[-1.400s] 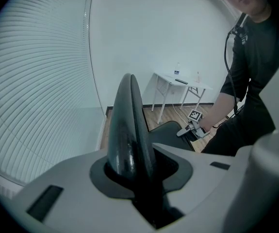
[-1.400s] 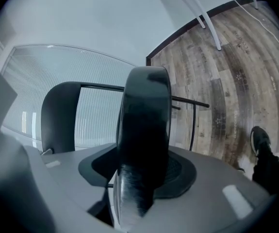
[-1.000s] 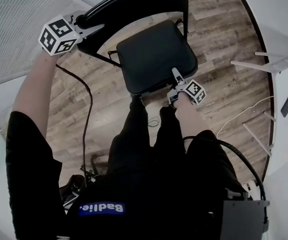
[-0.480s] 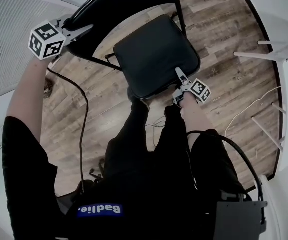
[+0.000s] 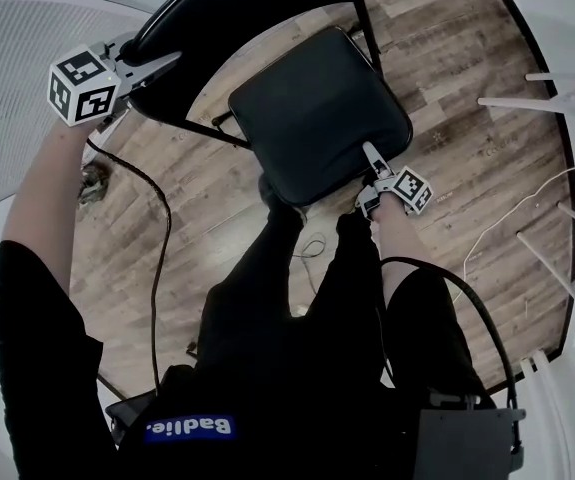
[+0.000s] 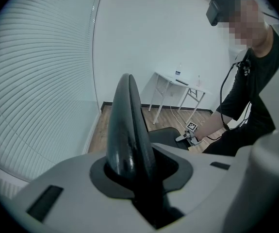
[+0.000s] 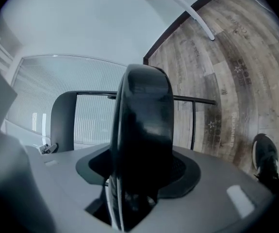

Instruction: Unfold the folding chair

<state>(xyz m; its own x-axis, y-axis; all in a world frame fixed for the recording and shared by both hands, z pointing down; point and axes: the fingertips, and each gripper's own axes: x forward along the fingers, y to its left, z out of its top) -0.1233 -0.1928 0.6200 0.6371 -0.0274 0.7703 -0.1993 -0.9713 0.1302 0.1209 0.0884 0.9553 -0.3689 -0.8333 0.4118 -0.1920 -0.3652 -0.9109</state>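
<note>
The black folding chair stands on the wooden floor in front of my legs. Its curved backrest (image 5: 257, 8) is at the top of the head view and its padded seat (image 5: 317, 118) lies below it, nearly flat. My left gripper (image 5: 162, 60) is shut on the backrest's left edge; in the left gripper view that edge (image 6: 127, 125) fills the gap between the jaws (image 6: 134, 178). My right gripper (image 5: 372, 156) holds the seat's front edge; its jaws are opening, with the thick seat edge (image 7: 141, 130) still between them (image 7: 139, 178) and touching both.
A white folding table (image 6: 178, 84) stands against the far wall, and its legs (image 5: 537, 98) show at the right of the head view. A black cable (image 5: 157, 228) trails over the floor at the left. Window blinds (image 5: 17, 88) are at the left. My shoe (image 5: 272, 190) is below the seat.
The seat's front edge has come down and toward the right with my right gripper on it. My left gripper and the backrest have shifted slightly left and lower.
</note>
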